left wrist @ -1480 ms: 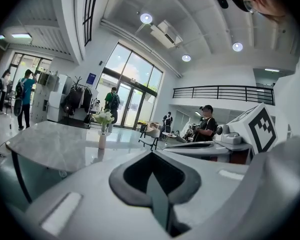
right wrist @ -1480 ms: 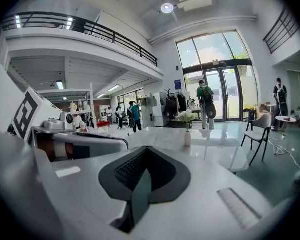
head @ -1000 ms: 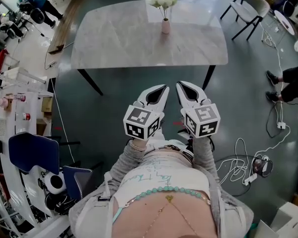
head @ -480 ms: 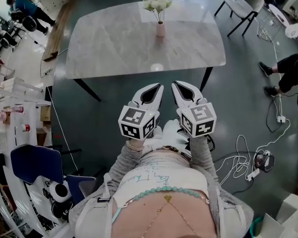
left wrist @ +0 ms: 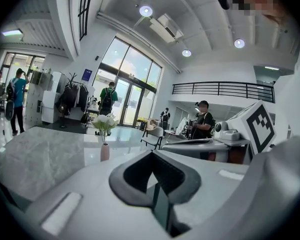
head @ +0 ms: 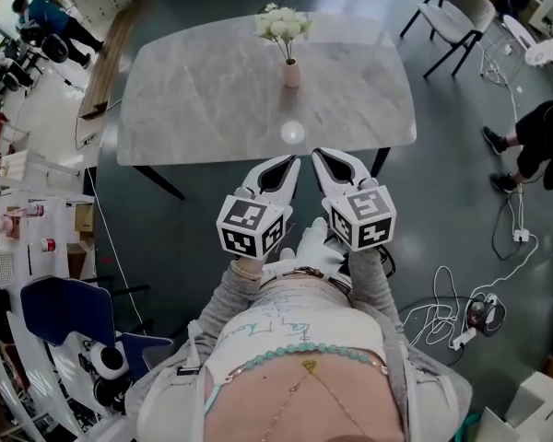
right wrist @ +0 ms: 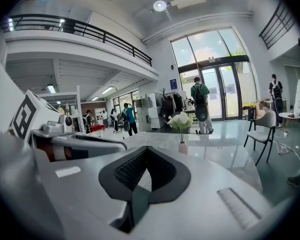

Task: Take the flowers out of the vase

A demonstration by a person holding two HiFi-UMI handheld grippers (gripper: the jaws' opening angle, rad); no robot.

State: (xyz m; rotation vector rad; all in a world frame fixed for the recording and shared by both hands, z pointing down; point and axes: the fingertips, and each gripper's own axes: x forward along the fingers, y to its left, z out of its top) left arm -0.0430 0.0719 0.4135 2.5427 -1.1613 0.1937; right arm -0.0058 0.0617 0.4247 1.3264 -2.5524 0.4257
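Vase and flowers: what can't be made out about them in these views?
1. Number of stems: the flowers are too small in the head view and in both gripper views.
2. Lower stem ends, and any water: hidden inside the opaque pink vase in all views.
3. How the vase's base sits on the table: too small to tell.

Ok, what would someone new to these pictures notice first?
The left gripper and right gripper, white with marker cubes, sit side by side at the middle of the head view, jaws shut on nothing. Beyond them, white flowers stand in a pink vase toward the far edge of the grey marble table.
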